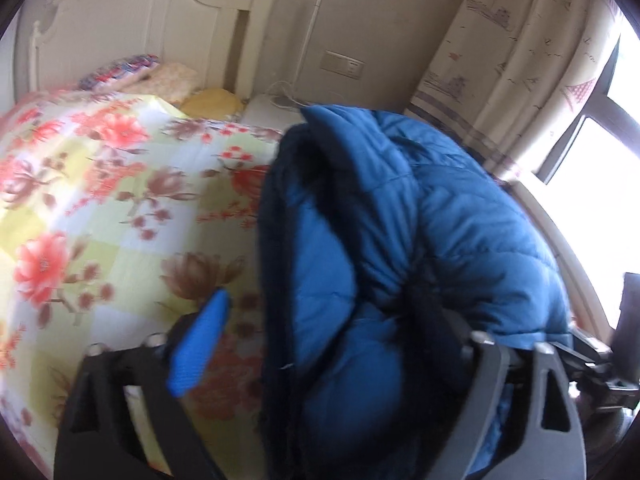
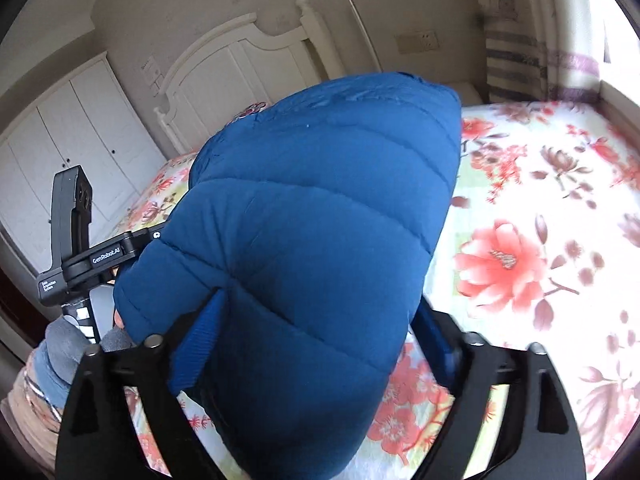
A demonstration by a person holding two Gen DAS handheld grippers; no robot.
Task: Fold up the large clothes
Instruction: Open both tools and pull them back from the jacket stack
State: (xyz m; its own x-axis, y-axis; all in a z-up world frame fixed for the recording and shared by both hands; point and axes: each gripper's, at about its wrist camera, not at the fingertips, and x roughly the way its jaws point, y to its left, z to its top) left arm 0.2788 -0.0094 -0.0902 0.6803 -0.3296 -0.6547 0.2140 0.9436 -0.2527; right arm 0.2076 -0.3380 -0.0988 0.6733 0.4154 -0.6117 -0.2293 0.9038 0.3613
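Note:
A puffy blue quilted jacket (image 1: 420, 220) with a dark lining fills the middle of the left wrist view, above a floral bed cover (image 1: 100, 200). My left gripper (image 1: 328, 304) stands open. Its left blue pad (image 1: 198, 348) is bare and apart from the cloth. The jacket hangs over its right finger and hides that pad. In the right wrist view the jacket (image 2: 320, 200) bulges up between the wide jaws of my right gripper (image 2: 320, 304), and its bulk lies against both blue pads (image 2: 196, 344). The left gripper's body (image 2: 76, 240) shows beside the jacket.
A white headboard (image 1: 160, 20) and pillows (image 1: 160, 76) stand at the bed's far end. A curtain (image 1: 520, 60) and a bright window (image 1: 600, 180) lie to the right. White wardrobe doors (image 2: 60, 140) and a person's hand (image 2: 64, 344) are at the left.

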